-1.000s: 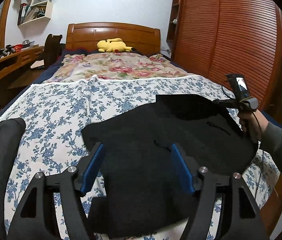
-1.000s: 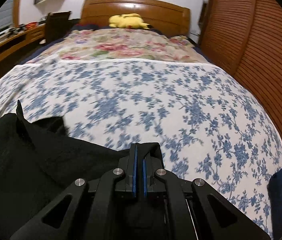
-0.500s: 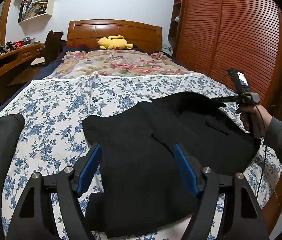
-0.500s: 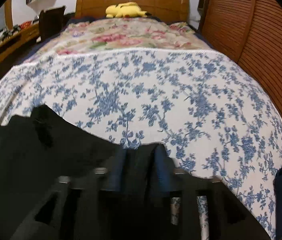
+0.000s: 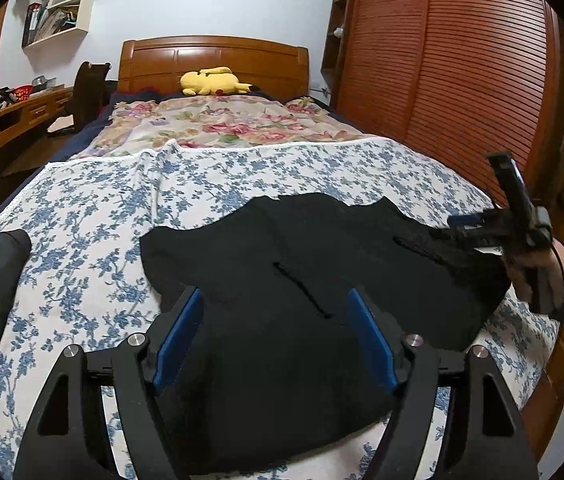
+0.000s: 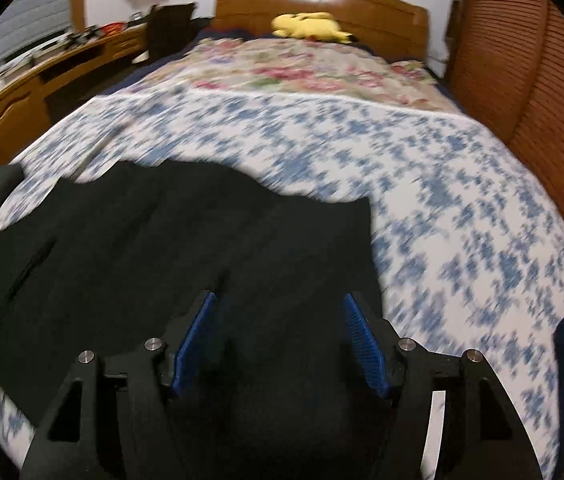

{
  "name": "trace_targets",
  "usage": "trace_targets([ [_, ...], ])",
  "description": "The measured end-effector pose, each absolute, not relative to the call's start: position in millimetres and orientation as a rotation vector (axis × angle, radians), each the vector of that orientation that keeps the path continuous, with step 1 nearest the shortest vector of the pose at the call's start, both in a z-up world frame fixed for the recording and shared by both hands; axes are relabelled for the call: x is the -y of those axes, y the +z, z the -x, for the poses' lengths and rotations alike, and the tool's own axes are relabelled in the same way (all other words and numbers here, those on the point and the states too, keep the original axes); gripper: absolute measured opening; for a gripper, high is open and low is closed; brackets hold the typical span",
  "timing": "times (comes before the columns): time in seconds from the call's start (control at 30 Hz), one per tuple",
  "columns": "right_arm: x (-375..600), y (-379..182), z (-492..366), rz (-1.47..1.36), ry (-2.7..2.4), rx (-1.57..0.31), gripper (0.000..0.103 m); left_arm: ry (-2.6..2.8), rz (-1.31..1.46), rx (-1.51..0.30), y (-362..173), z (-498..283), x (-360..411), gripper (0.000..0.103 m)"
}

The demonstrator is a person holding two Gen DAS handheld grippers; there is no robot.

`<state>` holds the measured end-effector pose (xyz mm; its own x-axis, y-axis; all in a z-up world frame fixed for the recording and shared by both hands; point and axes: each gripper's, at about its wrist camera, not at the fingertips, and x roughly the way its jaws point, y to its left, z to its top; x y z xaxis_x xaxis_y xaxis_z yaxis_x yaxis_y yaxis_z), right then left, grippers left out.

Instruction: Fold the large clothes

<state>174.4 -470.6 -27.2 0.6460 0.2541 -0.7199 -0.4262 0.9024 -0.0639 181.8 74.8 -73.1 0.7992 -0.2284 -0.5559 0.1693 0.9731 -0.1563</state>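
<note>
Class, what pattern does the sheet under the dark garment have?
Blue flowers on white: the floral cotton bed sheet, sharpest in the left wrist view.

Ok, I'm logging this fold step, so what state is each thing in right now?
Black garment: lying spread on the bed, partly folded, held by neither gripper.
Left gripper: open, above the garment.
Right gripper: jaws opening, nothing pinched between them.
Floral sheet: spread over the bed, a few creases.
Yellow plush: lying by the headboard.
</note>
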Motion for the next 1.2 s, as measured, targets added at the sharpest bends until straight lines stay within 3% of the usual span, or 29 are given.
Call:
trace_targets([
  [0.27, 497, -39, -112, 0.249, 0.42, -0.786, 0.067, -0.264, 0.078, -0.625, -78, -179, -52, 0.075],
  [0.63, 527, -80, -108, 0.211, 0.374, -0.865, 0.068, -0.299, 0.053, -0.644, -81, -180, -31, 0.075],
  [1.2, 458, -40, -72, 0.236, 0.494, -0.766, 0.067, -0.301, 0.051, -0.65, -83, -182, -28, 0.075],
])
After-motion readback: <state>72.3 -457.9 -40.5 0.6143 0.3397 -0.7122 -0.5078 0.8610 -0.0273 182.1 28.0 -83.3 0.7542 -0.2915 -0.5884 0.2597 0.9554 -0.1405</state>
